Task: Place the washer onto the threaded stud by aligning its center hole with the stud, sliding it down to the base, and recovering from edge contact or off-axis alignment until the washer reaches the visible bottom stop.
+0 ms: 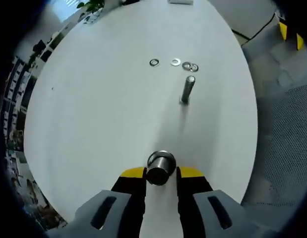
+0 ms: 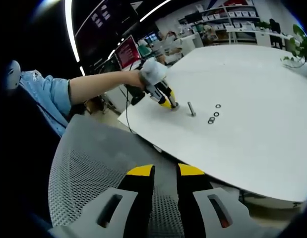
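A threaded stud (image 1: pixel 188 89) stands upright on the white round table (image 1: pixel 93 124). Just beyond it lie several flat washers (image 1: pixel 175 62) in a loose row, one (image 1: pixel 154 62) a little apart at the left. My left gripper (image 1: pixel 160 173) is low over the near part of the table, its yellow-tipped jaws shut on a short metal cylinder (image 1: pixel 160 167). In the right gripper view the left gripper (image 2: pixel 172 105) is held by a person's hand beside the stud (image 2: pixel 192 109), with the washers (image 2: pixel 216 114) to its right. My right gripper (image 2: pixel 165 171) hangs narrowly open over a chair, off the table, holding nothing.
A grey mesh chair (image 2: pixel 93 163) stands under my right gripper at the table's edge (image 2: pixel 193 158); it appears again as mesh (image 1: pixel 287 139). A person's arm in a blue sleeve (image 2: pixel 49 91) reaches in from the left. Shelves and screens stand beyond the table.
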`<state>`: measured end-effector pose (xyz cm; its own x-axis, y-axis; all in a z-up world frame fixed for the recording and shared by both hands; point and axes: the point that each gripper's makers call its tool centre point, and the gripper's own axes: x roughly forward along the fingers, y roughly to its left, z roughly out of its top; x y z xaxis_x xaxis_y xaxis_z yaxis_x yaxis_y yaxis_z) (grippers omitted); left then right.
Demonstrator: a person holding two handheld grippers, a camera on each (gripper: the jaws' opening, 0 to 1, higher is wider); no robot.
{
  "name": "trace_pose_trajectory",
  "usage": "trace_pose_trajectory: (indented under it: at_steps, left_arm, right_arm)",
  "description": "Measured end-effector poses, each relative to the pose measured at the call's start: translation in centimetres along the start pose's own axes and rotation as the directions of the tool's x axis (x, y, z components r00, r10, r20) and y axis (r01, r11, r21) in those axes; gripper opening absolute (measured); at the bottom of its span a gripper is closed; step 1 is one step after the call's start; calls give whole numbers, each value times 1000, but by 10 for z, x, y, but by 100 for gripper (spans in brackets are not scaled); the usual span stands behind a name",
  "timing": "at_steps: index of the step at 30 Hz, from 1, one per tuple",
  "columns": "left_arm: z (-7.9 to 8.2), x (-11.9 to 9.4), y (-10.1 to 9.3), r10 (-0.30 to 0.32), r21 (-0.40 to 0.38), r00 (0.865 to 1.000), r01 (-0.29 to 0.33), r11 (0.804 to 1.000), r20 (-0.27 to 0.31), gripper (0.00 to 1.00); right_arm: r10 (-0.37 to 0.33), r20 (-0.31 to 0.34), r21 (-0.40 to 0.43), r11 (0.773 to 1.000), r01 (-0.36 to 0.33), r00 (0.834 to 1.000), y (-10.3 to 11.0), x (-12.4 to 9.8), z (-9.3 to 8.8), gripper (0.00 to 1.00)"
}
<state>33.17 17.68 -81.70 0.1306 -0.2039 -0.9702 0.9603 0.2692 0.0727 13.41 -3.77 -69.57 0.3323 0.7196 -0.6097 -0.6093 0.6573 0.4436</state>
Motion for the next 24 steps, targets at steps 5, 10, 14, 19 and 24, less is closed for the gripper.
trace_pose_trajectory:
  at_steps: [5, 10, 14, 19, 24]
  left_arm:
    - [6, -37, -7, 100, 22, 991, -102, 995, 93, 26]
    - [32, -83, -39, 84, -126, 949, -48, 991, 305, 25]
    - [46, -128, -56, 154, -185, 893, -82, 979, 423, 25]
    - [40, -155, -75, 200, -249, 873, -94, 964, 445, 25]
    - [27, -168, -104, 246, -376, 855, -65, 924, 457, 24]
  right_arm:
    - [-2, 4, -2, 1000, 2, 1000, 0, 0, 1, 20]
    - [-1, -2, -11, 1000, 1, 1000, 0, 0, 0, 21]
    - [-4, 5, -11, 1000, 4, 1000, 0, 1, 1, 21]
    - [20, -44, -41, 999, -22, 999, 4, 3, -5, 21]
    - [19, -56, -58, 998, -22, 998, 4, 3, -6, 22]
